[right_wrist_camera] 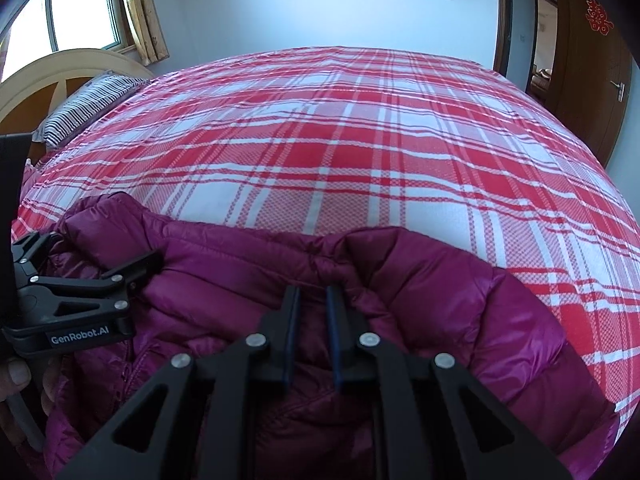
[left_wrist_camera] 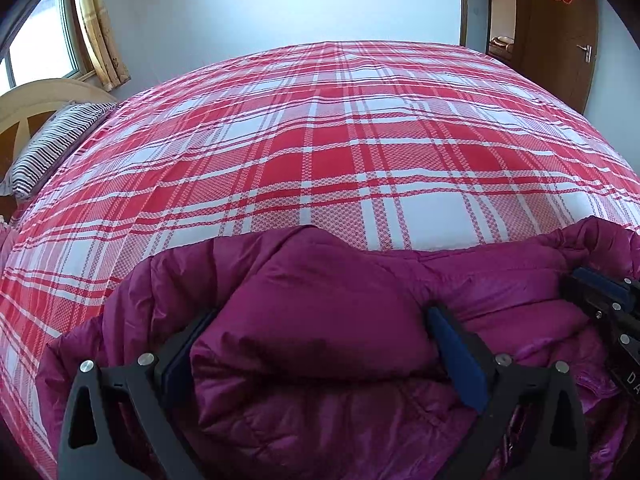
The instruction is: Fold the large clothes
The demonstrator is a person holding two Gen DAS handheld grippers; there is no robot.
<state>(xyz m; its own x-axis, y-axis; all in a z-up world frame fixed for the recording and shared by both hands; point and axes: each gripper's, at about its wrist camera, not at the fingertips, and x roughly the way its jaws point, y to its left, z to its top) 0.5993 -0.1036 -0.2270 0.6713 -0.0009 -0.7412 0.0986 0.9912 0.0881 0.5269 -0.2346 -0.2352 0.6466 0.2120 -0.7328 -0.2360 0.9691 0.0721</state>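
Observation:
A magenta puffer jacket (left_wrist_camera: 320, 380) lies bunched at the near edge of a bed with a red and white plaid sheet (left_wrist_camera: 320, 140). My left gripper (left_wrist_camera: 322, 312) has its jaws wide apart, and a thick puffy fold of the jacket fills the gap and touches both blue pads. From the right wrist view the left gripper (right_wrist_camera: 88, 252) is at the left, low on the jacket (right_wrist_camera: 440, 320). My right gripper (right_wrist_camera: 313, 292) is nearly shut, pinching a thin ridge of the jacket near a seam. It shows at the right edge of the left wrist view as the right gripper (left_wrist_camera: 596, 286).
A striped pillow (left_wrist_camera: 52, 144) and a cream headboard (left_wrist_camera: 36, 100) are at the far left. A window with yellow curtains (left_wrist_camera: 100, 40) is behind them. A brown door (left_wrist_camera: 560, 40) stands open at the far right. A person's fingers (right_wrist_camera: 16, 372) hold the left tool.

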